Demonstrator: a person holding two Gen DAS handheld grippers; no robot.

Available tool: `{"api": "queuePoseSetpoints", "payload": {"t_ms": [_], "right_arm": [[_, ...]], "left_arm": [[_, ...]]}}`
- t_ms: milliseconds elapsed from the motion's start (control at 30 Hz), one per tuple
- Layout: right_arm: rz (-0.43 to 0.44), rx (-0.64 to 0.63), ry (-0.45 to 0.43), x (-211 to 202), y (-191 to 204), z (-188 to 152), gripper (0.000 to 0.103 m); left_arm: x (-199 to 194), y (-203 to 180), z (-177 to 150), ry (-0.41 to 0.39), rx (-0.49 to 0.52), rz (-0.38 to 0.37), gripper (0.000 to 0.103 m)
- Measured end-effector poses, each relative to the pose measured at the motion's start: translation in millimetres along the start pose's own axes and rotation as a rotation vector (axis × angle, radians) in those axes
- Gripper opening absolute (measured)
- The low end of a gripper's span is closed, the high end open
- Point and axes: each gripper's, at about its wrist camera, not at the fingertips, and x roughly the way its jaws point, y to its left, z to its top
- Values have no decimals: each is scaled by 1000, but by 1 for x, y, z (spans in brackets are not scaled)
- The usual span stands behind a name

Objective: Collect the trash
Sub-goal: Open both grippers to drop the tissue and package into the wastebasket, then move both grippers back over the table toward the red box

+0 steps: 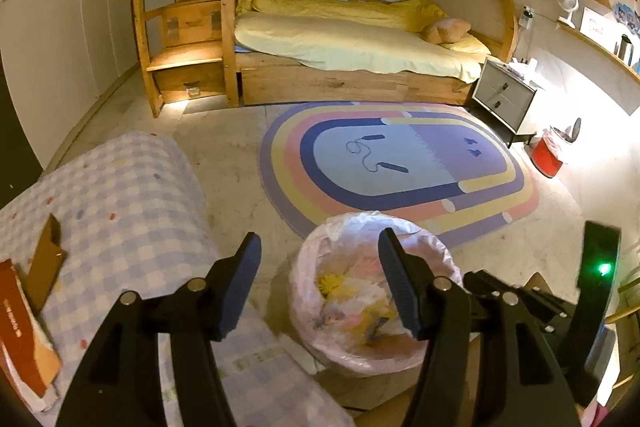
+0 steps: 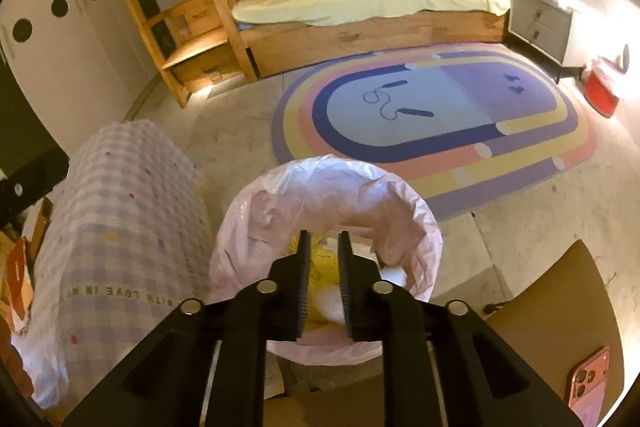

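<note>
Lettering "WITH LOVE IN" runs along checked cloth (image 2: 120, 227); both claws spread, empty.

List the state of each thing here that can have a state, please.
Left gripper: open, nothing between the fingers.
Right gripper: slightly open, empty, over the bin.
Bin: upright, lined with a pink bag, trash inside.
Red bin: upright, lined with a bag.
Nightstand: drawers shut.
Phone: face down.
Bed: covers on.
</note>
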Motion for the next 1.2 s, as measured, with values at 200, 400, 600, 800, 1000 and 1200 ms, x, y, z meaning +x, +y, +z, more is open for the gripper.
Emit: {"api": "queuePoseSetpoints", "payload": {"t_ms": [200, 400, 600, 800, 1000, 1200], "right_arm": [[26, -6, -27, -41, 10, -9, 20], [69, -57, -72, -86, 34, -17, 20], [136, -138, -95, -118, 74, -25, 20], [227, -256, -76, -122, 137, -33, 25], [322, -395, -44, -116, 204, -49, 43], [414, -537, -2, -102, 270, -68, 71]], "left_arm": [[-35, 26, -15, -20, -14, 34, 60], [-74, 47, -33, -44, -20, 63, 60], [-114, 72, -56, -75, -17, 118, 60], [-151, 115, -80, -88, -65, 198, 62], [-186, 174, -110, -87, -167, 298, 66], [-205, 229, -144, -57, -267, 392, 69]]}}
